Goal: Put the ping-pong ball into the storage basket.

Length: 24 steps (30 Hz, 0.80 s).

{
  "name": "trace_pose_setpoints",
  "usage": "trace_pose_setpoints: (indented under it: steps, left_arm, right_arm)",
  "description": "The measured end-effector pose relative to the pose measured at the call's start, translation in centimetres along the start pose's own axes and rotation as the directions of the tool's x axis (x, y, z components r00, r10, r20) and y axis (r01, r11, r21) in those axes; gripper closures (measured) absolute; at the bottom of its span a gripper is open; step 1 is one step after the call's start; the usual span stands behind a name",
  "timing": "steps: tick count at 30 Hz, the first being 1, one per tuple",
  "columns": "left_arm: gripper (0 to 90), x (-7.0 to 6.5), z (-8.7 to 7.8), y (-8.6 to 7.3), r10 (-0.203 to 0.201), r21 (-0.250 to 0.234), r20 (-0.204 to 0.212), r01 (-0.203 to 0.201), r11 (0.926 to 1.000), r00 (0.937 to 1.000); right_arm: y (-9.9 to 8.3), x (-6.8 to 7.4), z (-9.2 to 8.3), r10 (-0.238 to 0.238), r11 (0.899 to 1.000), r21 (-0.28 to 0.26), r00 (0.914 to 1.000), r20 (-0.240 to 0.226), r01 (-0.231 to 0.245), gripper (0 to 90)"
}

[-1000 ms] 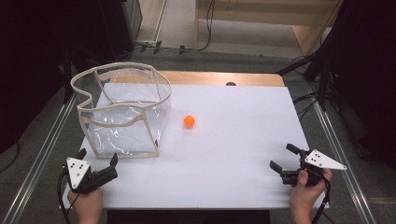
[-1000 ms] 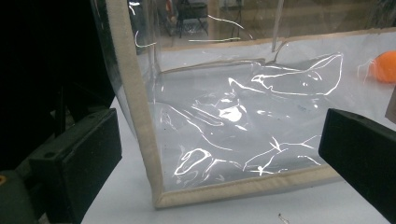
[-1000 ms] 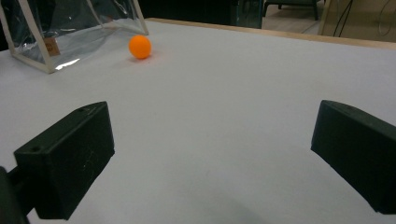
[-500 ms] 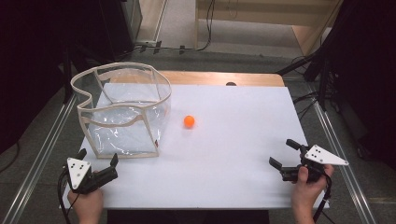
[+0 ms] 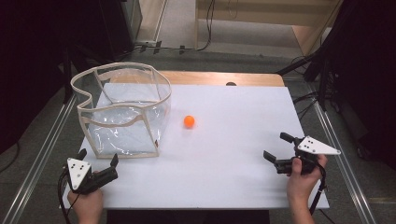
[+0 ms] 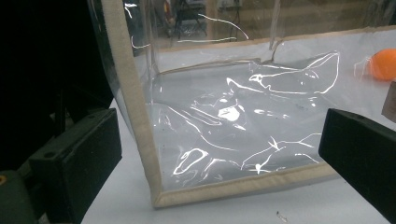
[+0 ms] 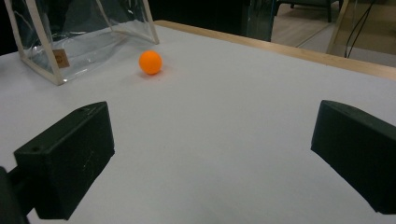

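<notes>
From the high view, a small round orange ball (image 5: 188, 121) sits on the white table (image 5: 233, 140), just beside a clear plastic bag with tan cloth edges (image 5: 122, 112). The left gripper (image 5: 98, 170) rests near the bag's front corner, and its fingers are apart. The right gripper (image 5: 279, 150) is well apart from the ball, fingers spread wide with nothing between them.

The left gripper view looks up close at the bag's shiny wall (image 6: 233, 116) and tan corner; the ball (image 6: 384, 64) peeks in at the far right edge.

The right gripper view shows the ball (image 7: 150, 62) far ahead on the bare table, near the bag's corner (image 7: 56, 56), and a little tan tag on the bag.
</notes>
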<state>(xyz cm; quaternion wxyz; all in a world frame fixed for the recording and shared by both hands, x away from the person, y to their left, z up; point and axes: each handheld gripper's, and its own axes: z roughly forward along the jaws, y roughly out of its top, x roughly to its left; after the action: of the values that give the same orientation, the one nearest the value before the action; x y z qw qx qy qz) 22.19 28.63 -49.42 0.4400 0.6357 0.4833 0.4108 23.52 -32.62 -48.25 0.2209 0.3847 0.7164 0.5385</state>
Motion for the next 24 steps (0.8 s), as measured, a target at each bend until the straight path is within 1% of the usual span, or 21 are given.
trace_pose_setpoints:
  steps: [4,12,17,18,20,21,22,24]
  left_arm:
    - [0.0,0.0,0.0,0.0,-0.002,0.000,-0.001,0.002,1.0000,1.0000]
    - [0.0,0.0,0.0,0.0,0.001,0.001,-0.004,-0.001,1.0000,1.0000]
    - [0.0,-0.1,0.0,0.0,0.000,0.001,-0.005,0.000,1.0000,1.0000]
    - [0.0,-0.1,0.0,0.0,0.000,0.001,-0.005,0.000,1.0000,1.0000]
    - [0.0,-0.1,0.0,0.0,0.001,0.000,-0.004,-0.001,1.0000,1.0000]
    - [0.0,-0.1,0.0,0.0,0.000,-0.001,-0.005,0.000,1.0000,1.0000]
    - [0.0,-0.1,0.0,0.0,0.001,-0.001,-0.004,-0.001,1.0000,1.0000]
    - [0.0,-0.1,0.0,0.0,0.003,0.001,-0.004,-0.003,1.0000,1.0000]
  right_arm:
    - [0.4,-0.1,0.4,-0.004,1.000,0.005,1.0000,0.001,0.004,0.0]
    - [1.5,-0.4,1.3,-0.005,1.000,0.011,0.9999,-0.014,0.005,0.0]
    - [2.2,-0.6,2.1,0.000,1.000,0.017,0.9996,-0.029,0.000,0.0]
    - [2.4,-0.6,2.5,-0.004,1.000,0.022,0.9994,-0.033,0.005,0.0]
    - [2.5,-0.6,2.7,-0.009,1.000,0.026,0.9992,-0.038,0.010,0.0]
    - [2.6,-0.7,3.1,0.001,0.999,0.037,0.9987,-0.050,0.001,0.0]
    - [2.7,-0.8,3.4,0.011,0.999,0.035,0.9981,-0.060,-0.009,0.0]
    - [2.7,-0.9,3.5,0.012,0.999,0.038,0.9979,-0.064,-0.009,0.0]
